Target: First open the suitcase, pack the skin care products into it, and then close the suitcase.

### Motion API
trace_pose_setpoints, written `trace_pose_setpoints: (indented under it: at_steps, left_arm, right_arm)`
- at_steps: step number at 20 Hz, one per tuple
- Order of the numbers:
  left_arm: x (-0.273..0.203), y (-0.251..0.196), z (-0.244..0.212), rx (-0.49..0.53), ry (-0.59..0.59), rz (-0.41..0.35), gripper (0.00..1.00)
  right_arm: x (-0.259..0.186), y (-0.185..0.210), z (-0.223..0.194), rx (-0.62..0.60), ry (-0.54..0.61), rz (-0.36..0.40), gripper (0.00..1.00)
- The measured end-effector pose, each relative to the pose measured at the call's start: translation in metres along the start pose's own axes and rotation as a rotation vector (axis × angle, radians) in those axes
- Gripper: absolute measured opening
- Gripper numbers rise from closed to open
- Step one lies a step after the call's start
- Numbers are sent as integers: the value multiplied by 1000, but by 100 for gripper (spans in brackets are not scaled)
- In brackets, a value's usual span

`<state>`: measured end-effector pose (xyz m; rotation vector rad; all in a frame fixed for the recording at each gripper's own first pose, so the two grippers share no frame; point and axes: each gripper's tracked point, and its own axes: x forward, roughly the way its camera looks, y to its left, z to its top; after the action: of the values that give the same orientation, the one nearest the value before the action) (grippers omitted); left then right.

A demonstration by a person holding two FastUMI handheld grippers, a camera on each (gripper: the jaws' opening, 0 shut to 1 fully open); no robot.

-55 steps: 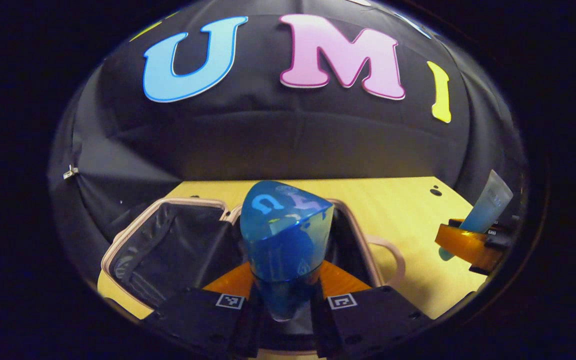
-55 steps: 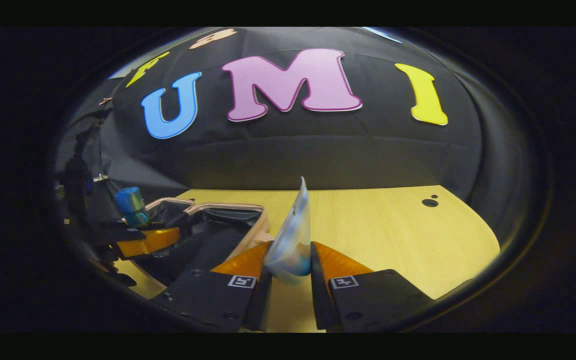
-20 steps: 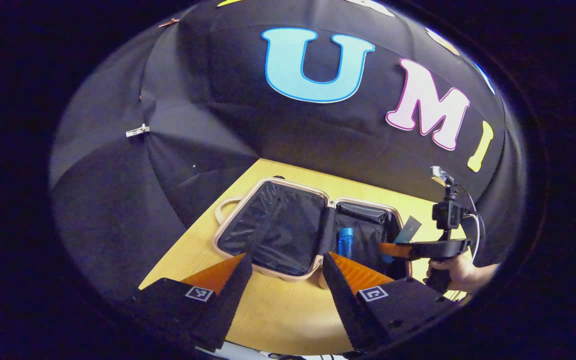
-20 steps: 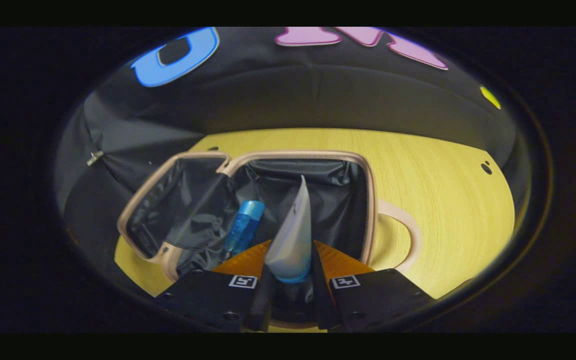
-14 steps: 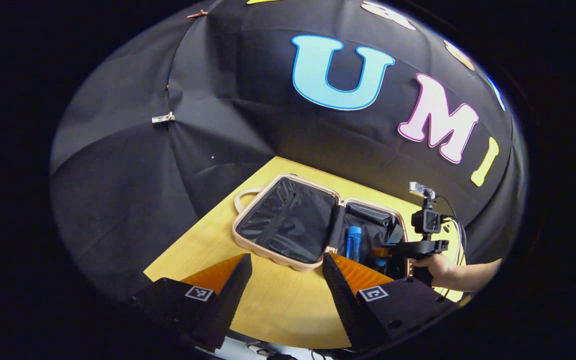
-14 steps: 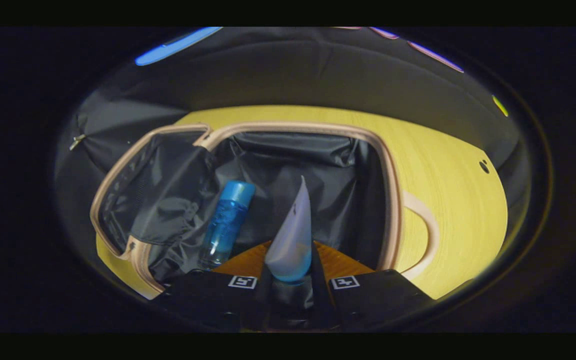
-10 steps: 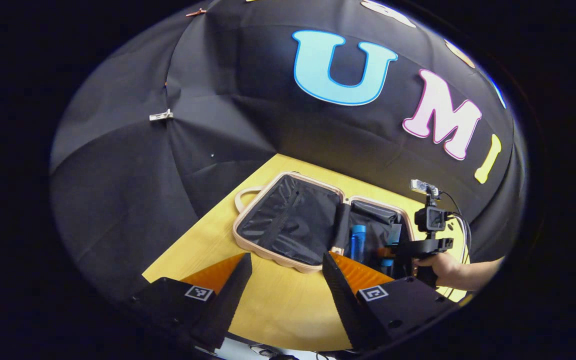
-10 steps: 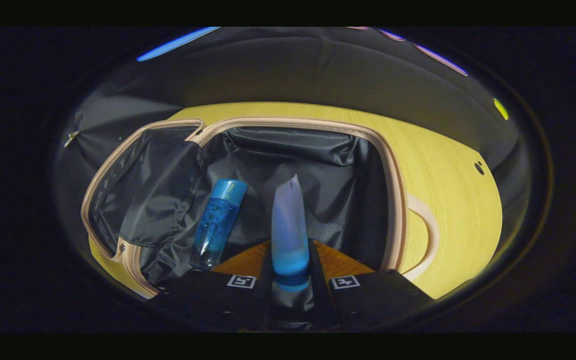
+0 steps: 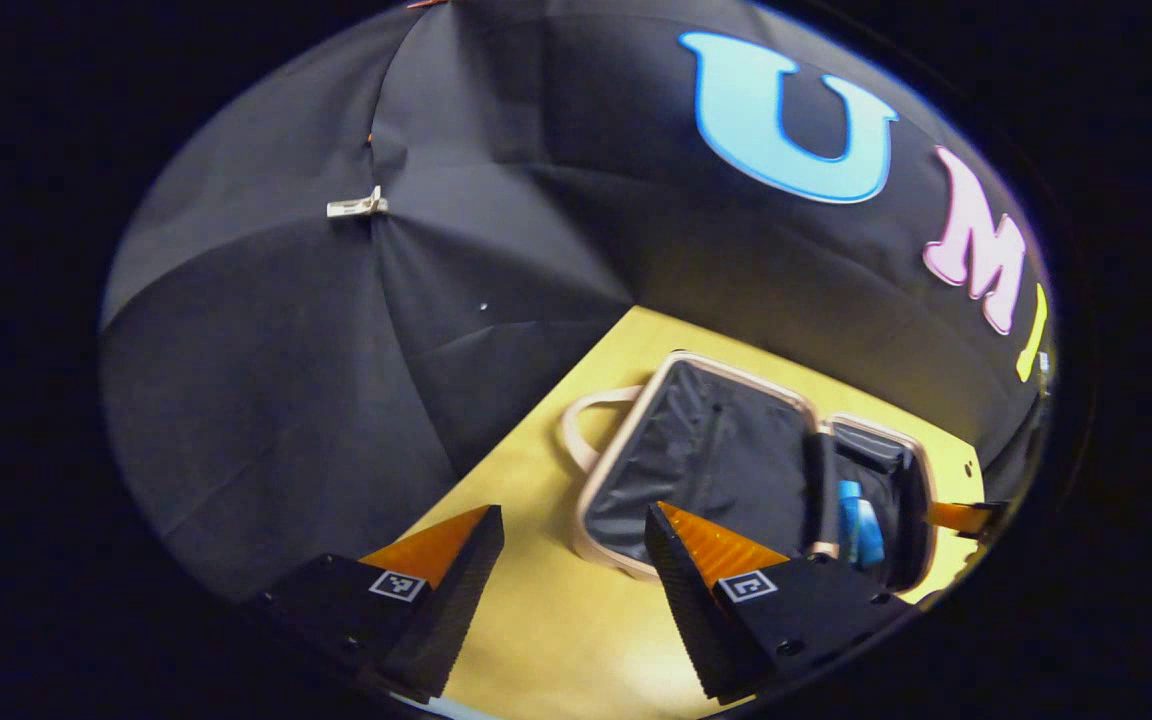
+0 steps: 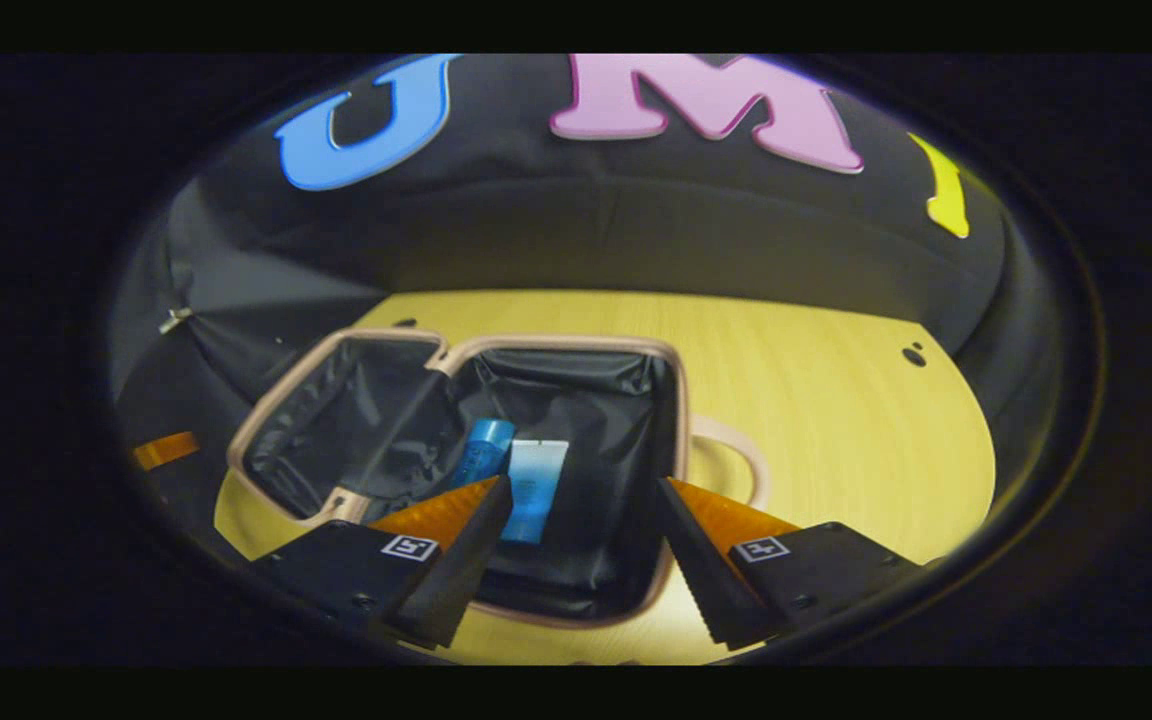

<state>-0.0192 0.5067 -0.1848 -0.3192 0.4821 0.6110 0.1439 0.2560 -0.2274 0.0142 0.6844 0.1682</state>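
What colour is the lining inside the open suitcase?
Black, glossy and wrinkled; the lining of the suitcase shows best in the right gripper view.

Suitcase (image 10: pixel 681 410) w/ glossy crinkled black cloth lining, smooth pinkish rim; matt light-wood table (image 10: pixel 836 420).

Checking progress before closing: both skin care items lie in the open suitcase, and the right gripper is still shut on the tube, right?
Not quite. In the right gripper view the right gripper is open, its jaws apart; the tube lies beside the bottle in the open suitcase.
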Motion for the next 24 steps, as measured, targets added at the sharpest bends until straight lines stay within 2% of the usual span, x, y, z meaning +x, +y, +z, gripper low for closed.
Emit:
trace_pose_setpoints:
  at_steps: [3,5,6,7,9,11,12,13,14,15,16,17,19,20,21,24]
  left_arm:
    - [47,9,11,-75,27,-65,90]
    - [80,25,19,-93,39,-28,90]
    - [95,27,22,-116,48,-30,90]
    - [109,24,25,-155,56,-58,90]
    - [139,9,39,-277,110,-125,89]
    - [162,12,39,-374,117,-117,87]
    - [170,8,36,-423,131,-145,83]
    - [170,2,36,-448,152,-184,74]
    - [171,-1,30,-438,168,-209,71]
    - [176,-3,29,-422,173,-234,66]
    - [176,-6,29,-415,187,-264,72]
    - [176,-10,29,-411,207,-279,58]
    - [178,-19,25,-414,231,-298,44]
    - [176,-20,30,-411,220,-300,29]
    - [173,-23,37,-410,196,-312,19]
    - [146,-28,58,-314,137,-316,10]
  right_arm:
    - [-52,-7,-9,-27,-58,23,98]
    - [-79,-15,-32,-63,-49,22,98]
    - [-90,-20,-49,-69,-20,9,98]
    - [-101,-23,-70,-58,20,-3,100]
    - [-118,-26,-106,-17,87,-13,98]
    - [-120,-44,-131,-88,132,-46,97]
    - [-123,-57,-140,-126,164,-70,98]
    - [-125,-68,-142,-137,172,-84,93]
    - [-127,-75,-138,-129,165,-94,98]
    - [-128,-80,-136,-117,159,-104,98]
    - [-130,-84,-136,-105,157,-114,98]
    - [-132,-87,-135,-92,149,-124,98]
    - [-133,-92,-134,-61,137,-140,98]
    - [-133,-92,-137,-48,140,-140,94]
    - [-134,-91,-139,-41,144,-137,98]
    - [-136,-93,-134,-51,135,-130,98]
